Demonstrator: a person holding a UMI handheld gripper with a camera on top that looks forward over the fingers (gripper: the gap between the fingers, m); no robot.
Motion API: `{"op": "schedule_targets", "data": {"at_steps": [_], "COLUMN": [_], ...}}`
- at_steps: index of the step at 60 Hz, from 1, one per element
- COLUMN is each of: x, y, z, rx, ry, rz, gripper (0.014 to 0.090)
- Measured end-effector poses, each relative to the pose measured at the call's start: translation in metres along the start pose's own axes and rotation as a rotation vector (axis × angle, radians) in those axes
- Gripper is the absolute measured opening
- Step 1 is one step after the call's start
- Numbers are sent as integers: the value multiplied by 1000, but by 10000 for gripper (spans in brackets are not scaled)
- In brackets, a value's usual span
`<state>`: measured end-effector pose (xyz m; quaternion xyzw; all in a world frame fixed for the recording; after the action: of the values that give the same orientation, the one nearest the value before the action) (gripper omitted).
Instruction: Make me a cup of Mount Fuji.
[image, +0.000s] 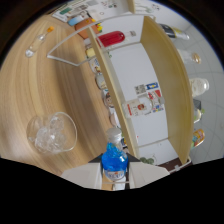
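the gripper has its two pale fingers pinching a small bottle of blue liquid with a whitish cap, one finger pressed to each side of it. the view is tilted, so the room runs on a slant. a light wooden counter spreads out beside the bottle. on it, near the bottle, stands a clear glass bowl holding what looks like ice, though the view is too soft to be sure. beyond the bottle a row of small jars lines the counter's edge against a white wall with a wooden frame. a red item sits far beyond the bottle, on the wall.
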<state>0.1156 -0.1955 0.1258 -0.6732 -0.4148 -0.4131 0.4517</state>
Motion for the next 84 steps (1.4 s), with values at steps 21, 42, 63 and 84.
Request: {"op": "schedule_targets", "data": {"at_steps": [21, 42, 63, 84], "x": [-14, 20, 72, -10], "y": [-3, -16, 40, 159], "z": [8, -17, -42, 12], "rx": [-5, 94, 186, -65], "ry": [21, -34, -182, -273], "rz": [-573, -109, 975, 1220], "gripper": [363, 369, 368, 367]}}
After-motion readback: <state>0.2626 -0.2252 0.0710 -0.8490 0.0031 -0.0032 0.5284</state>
